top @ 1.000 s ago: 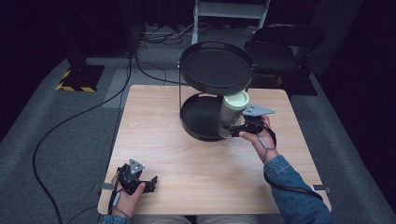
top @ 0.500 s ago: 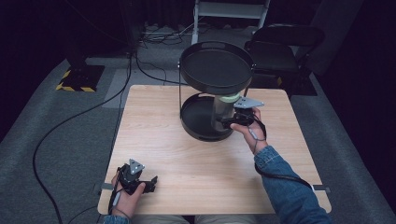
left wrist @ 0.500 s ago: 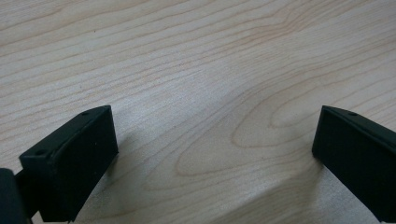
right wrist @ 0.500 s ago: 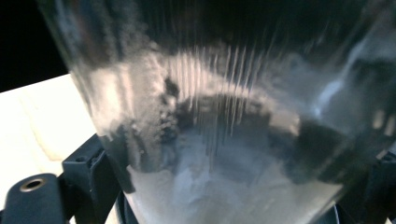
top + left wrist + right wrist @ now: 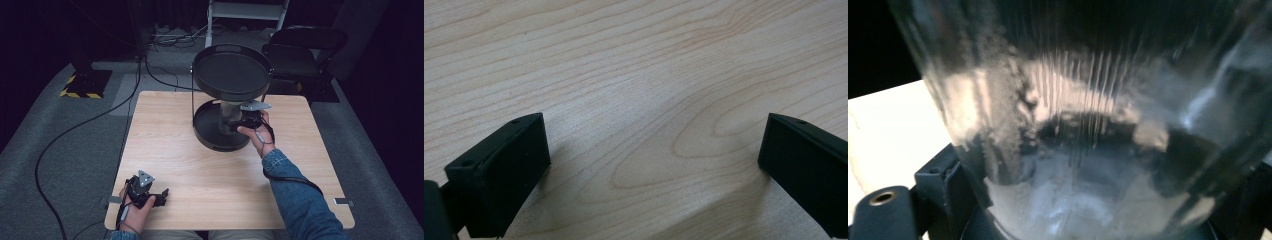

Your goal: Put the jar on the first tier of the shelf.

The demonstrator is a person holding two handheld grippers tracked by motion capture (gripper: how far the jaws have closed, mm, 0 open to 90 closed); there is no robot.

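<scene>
A black two-tier stand sits at the back middle of the wooden table [image 5: 200,170], with an upper tray [image 5: 232,75] over a lower tray [image 5: 210,142]. My right gripper [image 5: 235,122] is shut on a clear ribbed cup [image 5: 230,111], upright over the lower tray, with its top hidden under the upper one. In the right gripper view the cup [image 5: 1088,100] is blurred between the jaws of that gripper [image 5: 1088,205]. My left gripper [image 5: 161,196] rests at the near left corner. It stands open over bare wood [image 5: 654,170].
A dark chair [image 5: 305,50] stands behind the table's far right corner. Black cables [image 5: 75,130] trail over the grey floor on the left, near a yellow-and-black striped base [image 5: 82,85]. The person's denim sleeve [image 5: 295,200] crosses the table's right side.
My right gripper has carried the cup forward and left, from beside the stand to under the upper tray and over the lower one. The left gripper has stayed put.
</scene>
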